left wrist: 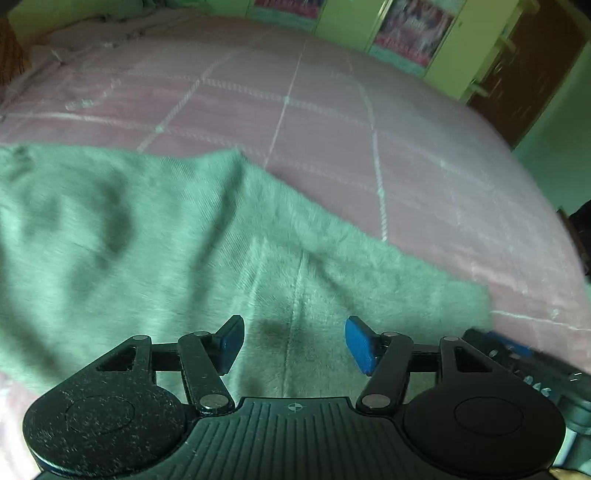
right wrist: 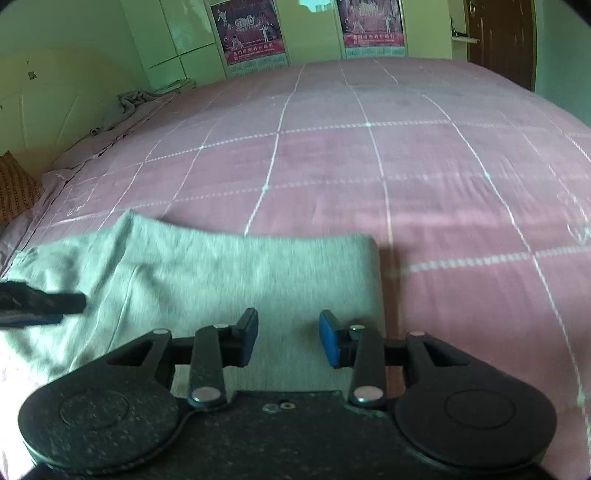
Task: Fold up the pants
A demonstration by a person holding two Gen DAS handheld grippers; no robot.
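Grey pants (left wrist: 147, 236) lie spread on a pink checked bedsheet (left wrist: 332, 122). My left gripper (left wrist: 294, 341) is open and empty just above the cloth, over a seam. In the right wrist view the pants (right wrist: 221, 273) lie flat with a straight right edge. My right gripper (right wrist: 289, 338) is open and empty above the cloth near that edge. The right gripper shows at the lower right of the left wrist view (left wrist: 517, 354), and the left gripper shows at the left edge of the right wrist view (right wrist: 40, 302).
The bedsheet (right wrist: 406, 166) stretches far ahead and to the right. Crumpled grey cloth (right wrist: 140, 99) lies at the far left by the headboard. Green cupboards with posters (right wrist: 251, 33) and a brown door (right wrist: 498, 37) stand behind the bed.
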